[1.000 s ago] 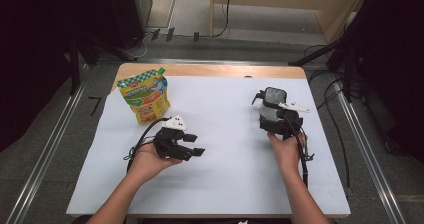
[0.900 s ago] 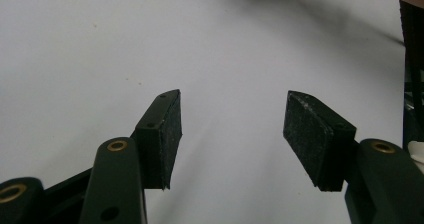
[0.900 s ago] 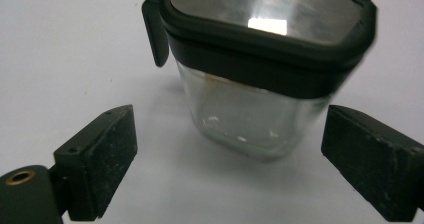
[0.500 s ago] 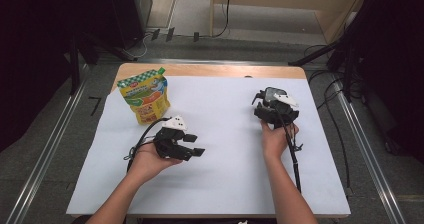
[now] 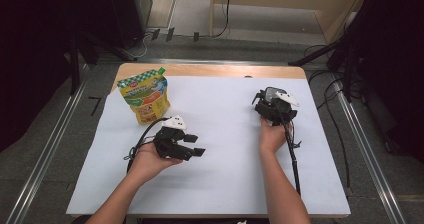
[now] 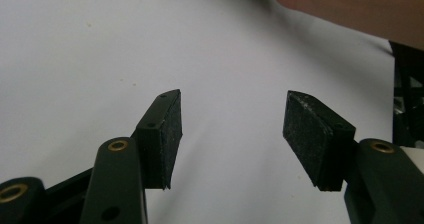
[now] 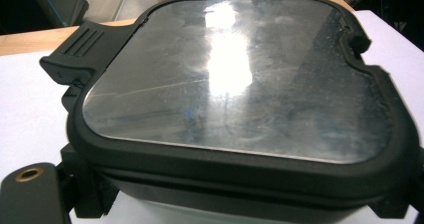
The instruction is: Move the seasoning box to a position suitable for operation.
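Looking down from the high view, the right tongs point(image 5: 266, 102) meet a black lidded container point(image 5: 272, 95) at the worktop's point(image 5: 225, 184) far right; the left tongs point(image 5: 196, 145) sit mid-left, near a snack pouch point(image 5: 144, 95).

In the left gripper view, pads point(image 6: 167, 129) stand released over bare worktop.

In the right gripper view, the container's shiny lid point(image 7: 240, 69) looms close; grip unclear.

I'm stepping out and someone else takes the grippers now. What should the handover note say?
Left gripper: open, nothing between its fingers, resting low over the white table cover.
Right gripper: at the black lidded container on the table's far right; whether it grips cannot be told.
Snack pouch: upright at the far left, untouched.
Done: right gripper brought to the container.
Left: probably grasp the container, then handle the pouch.
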Action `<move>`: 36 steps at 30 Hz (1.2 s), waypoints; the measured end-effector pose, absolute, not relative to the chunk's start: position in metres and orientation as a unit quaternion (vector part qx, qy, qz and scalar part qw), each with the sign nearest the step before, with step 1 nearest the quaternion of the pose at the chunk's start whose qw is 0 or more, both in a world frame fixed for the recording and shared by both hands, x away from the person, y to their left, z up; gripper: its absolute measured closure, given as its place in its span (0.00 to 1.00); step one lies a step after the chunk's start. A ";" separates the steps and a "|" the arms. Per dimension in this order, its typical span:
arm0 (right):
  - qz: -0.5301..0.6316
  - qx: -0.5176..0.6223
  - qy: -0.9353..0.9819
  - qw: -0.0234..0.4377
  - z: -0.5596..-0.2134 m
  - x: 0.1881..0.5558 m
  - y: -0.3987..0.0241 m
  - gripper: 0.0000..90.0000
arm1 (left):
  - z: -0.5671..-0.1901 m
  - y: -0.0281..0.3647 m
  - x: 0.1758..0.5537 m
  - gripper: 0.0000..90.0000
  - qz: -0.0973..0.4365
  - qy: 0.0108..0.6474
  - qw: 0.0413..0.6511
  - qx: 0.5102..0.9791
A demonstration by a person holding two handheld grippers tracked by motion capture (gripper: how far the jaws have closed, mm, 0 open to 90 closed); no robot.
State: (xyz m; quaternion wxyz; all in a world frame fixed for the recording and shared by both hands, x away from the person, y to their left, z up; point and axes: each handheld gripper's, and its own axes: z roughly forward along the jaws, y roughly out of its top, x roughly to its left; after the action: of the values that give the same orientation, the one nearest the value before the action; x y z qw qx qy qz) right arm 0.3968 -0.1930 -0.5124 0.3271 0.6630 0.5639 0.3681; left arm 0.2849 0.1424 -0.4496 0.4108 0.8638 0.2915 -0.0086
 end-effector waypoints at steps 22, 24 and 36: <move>0.399 0.606 0.601 0.336 -0.495 0.379 -0.200 0.18 | -0.452 0.144 0.287 0.46 -0.001 0.293 0.399 0.869; 0.416 0.585 0.615 0.327 -0.489 0.370 -0.194 0.18 | -0.451 0.145 0.288 0.46 -0.001 0.295 0.399 0.868; 0.465 0.501 0.682 0.260 -0.480 0.328 -0.167 0.18 | -0.452 0.153 0.293 0.47 0.002 0.311 0.400 0.862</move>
State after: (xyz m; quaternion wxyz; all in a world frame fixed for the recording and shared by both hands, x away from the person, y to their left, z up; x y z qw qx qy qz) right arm 0.3284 -0.1674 -0.4803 0.2602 0.5006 0.6822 0.4651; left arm 0.2927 0.1532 -0.4523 0.3996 0.8624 0.3107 0.0020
